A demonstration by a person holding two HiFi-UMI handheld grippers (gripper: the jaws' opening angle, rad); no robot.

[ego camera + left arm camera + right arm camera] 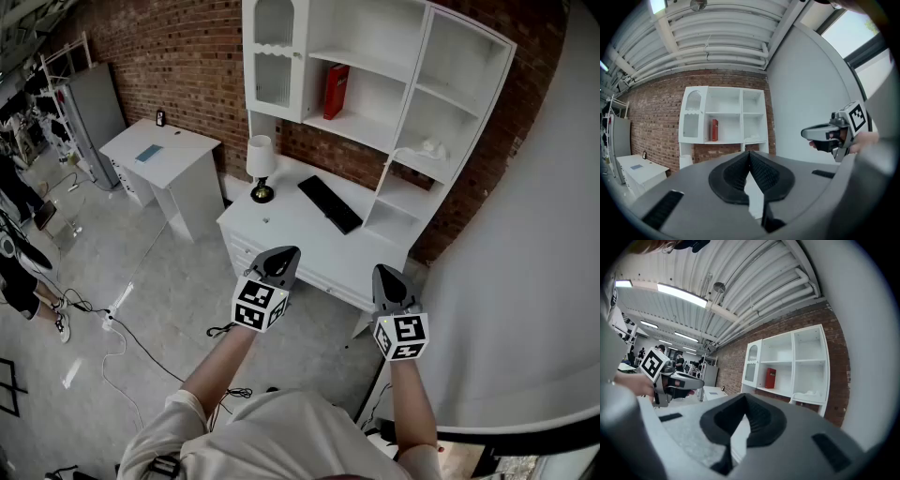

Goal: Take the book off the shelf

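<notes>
A red book (336, 91) stands upright on the middle shelf of a white shelf unit (469, 70) above a white desk (281, 230); the book (714, 130) also shows in the left gripper view and the book (770, 378) in the right gripper view. My left gripper (284, 257) and right gripper (389, 279) are held side by side in front of the desk, well short of the shelf. Both are shut with nothing between the jaws. Seen from its own camera, the left gripper (749, 154) has its tips meeting, and so does the right gripper (744, 399).
On the desk stand a small white lamp (262, 167) and a black keyboard (329, 203). A second white table (164, 155) stands at the left against the brick wall. Cables (112, 323) trail over the floor. A pale curved wall (534, 281) rises at the right.
</notes>
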